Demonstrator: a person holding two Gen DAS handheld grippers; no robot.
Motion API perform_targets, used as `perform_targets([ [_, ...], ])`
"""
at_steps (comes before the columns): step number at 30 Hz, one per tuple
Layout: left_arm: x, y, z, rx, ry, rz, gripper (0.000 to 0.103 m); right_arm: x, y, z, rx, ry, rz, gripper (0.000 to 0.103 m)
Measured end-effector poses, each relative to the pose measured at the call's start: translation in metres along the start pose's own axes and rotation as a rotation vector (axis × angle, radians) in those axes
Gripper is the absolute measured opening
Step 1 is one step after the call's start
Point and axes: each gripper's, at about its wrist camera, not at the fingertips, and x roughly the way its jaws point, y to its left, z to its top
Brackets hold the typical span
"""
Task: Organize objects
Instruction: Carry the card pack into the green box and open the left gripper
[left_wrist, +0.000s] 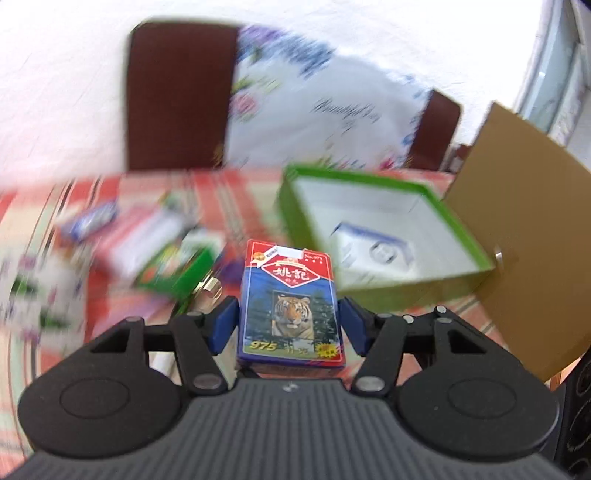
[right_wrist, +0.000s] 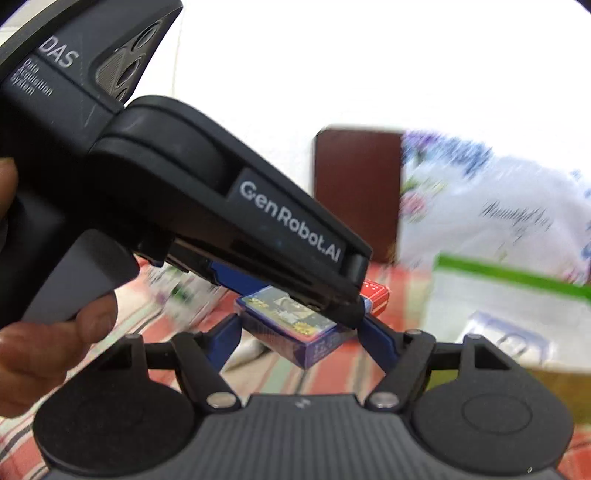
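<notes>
Between the left gripper's (left_wrist: 289, 321) blue pads sits item one: a card pack (left_wrist: 290, 306), blue with a tiger print and red top, clamped on its two long side faces and held clear of the table (left_wrist: 236, 192). From the right wrist view I see the same pack (right_wrist: 295, 332) under the left gripper's body (right_wrist: 229, 214), with a hand (right_wrist: 48, 332) on that tool's handle. My right gripper (right_wrist: 301, 338) has its jaws at a middling width, one to each side of the pack; whether its pads touch the pack I cannot tell, so I count the hold as the left's alone. Item two: a green box (left_wrist: 391, 280), open, white inside, brown lid (left_wrist: 517, 229) standing at its right, one pale packet (left_wrist: 373, 247) already in it; the likely home for the pack. Item three: blurred loose packets (left_wrist: 147, 240) on the striped cloth at left, not yet sorted. Handling notes, my judgement: the pack looks light, stiff and boxy, with a glossy wrap that may slip; grip flat across the long sides near the middle, firm but not crushing, and lower it flat into the box.
</notes>
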Motion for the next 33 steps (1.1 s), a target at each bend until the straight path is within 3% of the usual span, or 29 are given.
perform_targets([
  [9,0.078,-0.073,0.051,0.068,0.042,-0.139,0.062,-0.008,-0.110,0.004,0.096,-0.026,-0.178,0.072],
  [13,0.119,-0.107,0.056,0.089,0.085,-0.193,0.062,-0.005,-0.156,-0.007,0.129,0.000,-0.261,0.072],
  [15,0.137,-0.120,0.056,0.103,0.099,-0.210,0.062,0.020,-0.160,-0.007,0.140,0.018,-0.302,0.072],
  [19,0.160,-0.137,0.056,0.131,0.095,-0.211,0.062,0.036,-0.191,-0.017,0.168,0.067,-0.376,0.075],
  [27,0.120,-0.119,0.052,0.130,0.050,-0.185,0.062,0.023,-0.180,-0.026,0.226,0.008,-0.371,0.078],
  [33,0.058,-0.077,0.016,0.119,0.021,-0.129,0.066,0.014,-0.154,-0.024,0.237,-0.014,-0.304,0.080],
])
